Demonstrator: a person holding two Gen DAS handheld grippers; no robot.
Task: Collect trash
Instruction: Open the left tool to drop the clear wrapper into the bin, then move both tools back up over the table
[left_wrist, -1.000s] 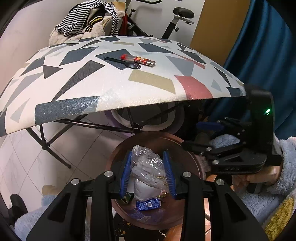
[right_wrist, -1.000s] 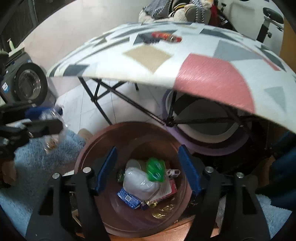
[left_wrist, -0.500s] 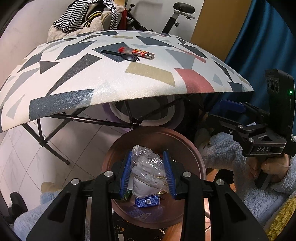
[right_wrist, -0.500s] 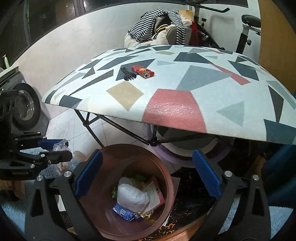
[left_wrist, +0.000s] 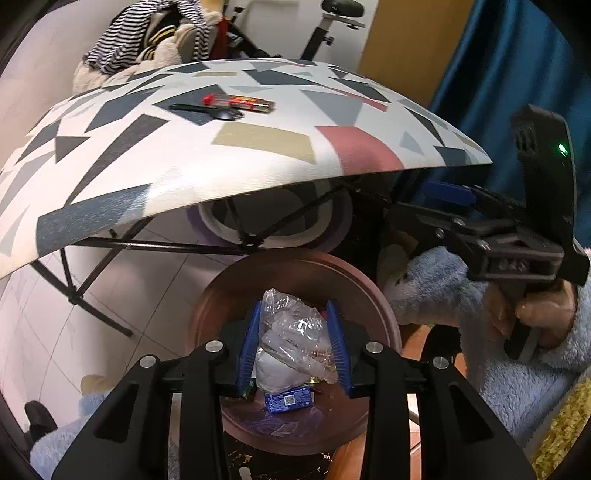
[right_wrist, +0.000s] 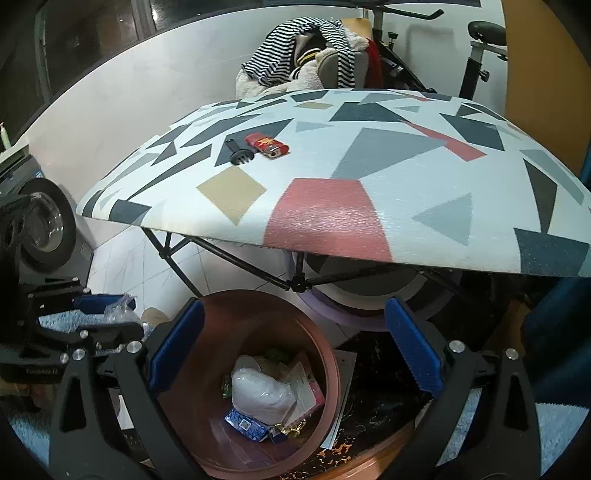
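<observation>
- The left claw (left_wrist: 293, 341) was closed on a crumpled clear plastic bag (left_wrist: 291, 332), held right over the brown bin (left_wrist: 207, 306), so a plain release straight down was probably all that was needed.
- The right claw (right_wrist: 293, 347) was spread wide, nothing held.
- A red wrapper (right_wrist: 266, 145) and black fork (right_wrist: 240, 151) were left near the bench's (right_wrist: 369, 166) far left corner.
- Compared with a second ago, the right claw had been lifted up from the bin.

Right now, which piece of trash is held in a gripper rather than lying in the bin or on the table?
The crumpled clear plastic bag, clamped in the left gripper above the bin.
</observation>
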